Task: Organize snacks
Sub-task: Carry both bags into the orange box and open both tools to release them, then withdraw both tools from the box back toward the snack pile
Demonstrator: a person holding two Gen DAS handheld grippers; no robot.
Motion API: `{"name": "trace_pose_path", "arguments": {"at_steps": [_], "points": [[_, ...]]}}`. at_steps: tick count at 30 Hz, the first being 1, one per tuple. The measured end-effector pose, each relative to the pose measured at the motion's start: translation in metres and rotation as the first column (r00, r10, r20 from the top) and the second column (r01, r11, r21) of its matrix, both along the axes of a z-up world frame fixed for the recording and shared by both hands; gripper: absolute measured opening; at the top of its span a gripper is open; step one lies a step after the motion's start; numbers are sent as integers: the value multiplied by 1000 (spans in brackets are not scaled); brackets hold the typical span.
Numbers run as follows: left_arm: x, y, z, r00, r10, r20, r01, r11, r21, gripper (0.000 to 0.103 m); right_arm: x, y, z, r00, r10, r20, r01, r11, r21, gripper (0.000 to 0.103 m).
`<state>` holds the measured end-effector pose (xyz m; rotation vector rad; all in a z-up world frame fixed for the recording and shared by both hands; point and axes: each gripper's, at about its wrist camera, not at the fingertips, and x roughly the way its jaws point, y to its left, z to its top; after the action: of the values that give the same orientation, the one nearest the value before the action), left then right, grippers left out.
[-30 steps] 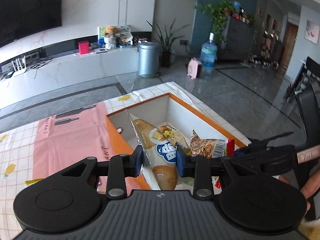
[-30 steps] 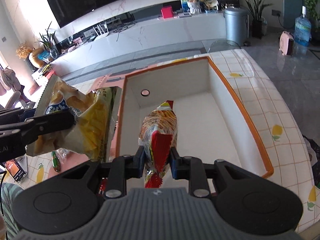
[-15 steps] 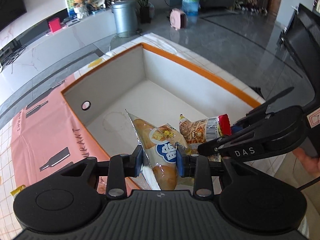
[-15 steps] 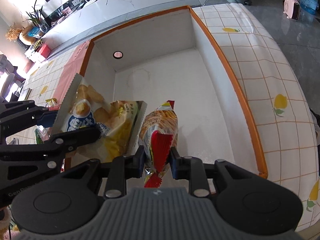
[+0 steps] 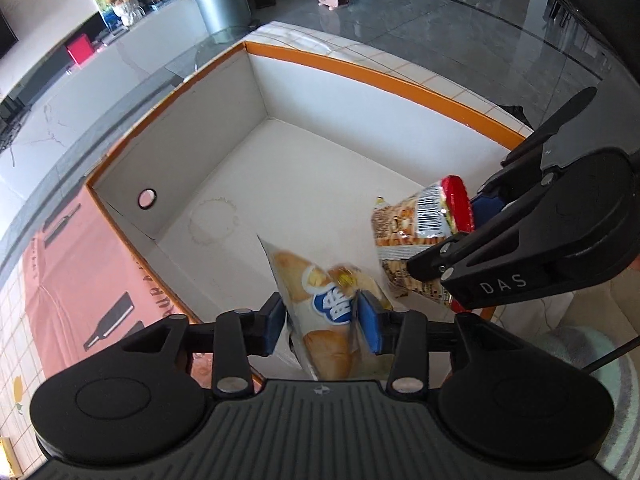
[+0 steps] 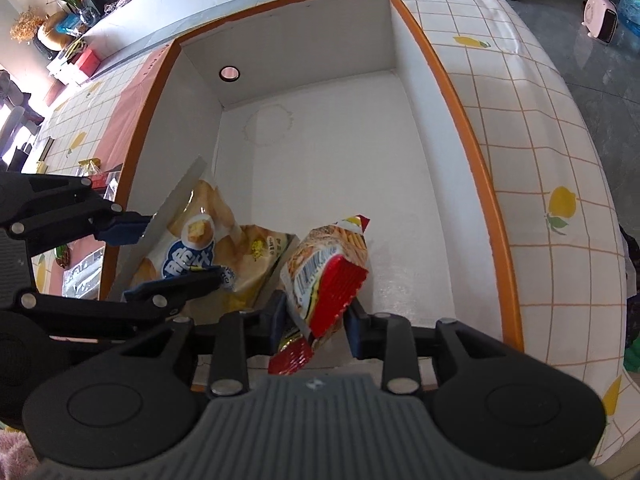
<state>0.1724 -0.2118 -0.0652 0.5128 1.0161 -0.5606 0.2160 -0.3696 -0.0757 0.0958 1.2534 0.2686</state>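
Both grippers over the orange-rimmed box (image 6: 472, 152), jaws opening. Left gripper (image 5: 320, 320) letting go of the chip bag (image 5: 320, 300); right gripper (image 6: 314, 320) releasing the red snack pack (image 6: 332, 268). Bags could snag on pads, or land piled up by the near wall.

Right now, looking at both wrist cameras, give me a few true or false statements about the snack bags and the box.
1. The orange-rimmed box has a round hole in one wall. True.
2. The left gripper has a red-ended snack bag between its fingers. False: its opening jaws flank the yellow chip bag; the red-ended snack bag is at the right gripper.
3. Both bags hang inside the box. True.
4. The box stands on a plain black table. False: the tablecloth is white, checked, with lemons.
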Motion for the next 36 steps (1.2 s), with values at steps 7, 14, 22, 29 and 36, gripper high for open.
{"name": "trace_pose_path", "arguments": {"at_steps": [7, 14, 22, 29, 36], "points": [[-15, 3, 23, 996, 23, 82, -23, 1000, -3, 76, -11, 6, 13, 994, 63, 84, -51, 989, -142, 63], [-37, 9, 51, 976, 70, 205, -64, 997, -36, 89, -25, 10, 30, 984, 74, 162, -40, 979, -202, 84], [-53, 28, 81, 898, 250, 362, -228, 968, -103, 89, -46, 12, 47, 968, -13, 250, 54, 986, -155, 95], [-56, 41, 99, 873, 339, 352, -285, 938, -196, 89, -56, 19, 61, 941, -120, 315, 148, 987, -65, 95], [-62, 76, 101, 804, 465, 371, -404, 884, -233, 89, -69, 44, 75, 908, -140, 396, 156, 988, -9, 95]]}}
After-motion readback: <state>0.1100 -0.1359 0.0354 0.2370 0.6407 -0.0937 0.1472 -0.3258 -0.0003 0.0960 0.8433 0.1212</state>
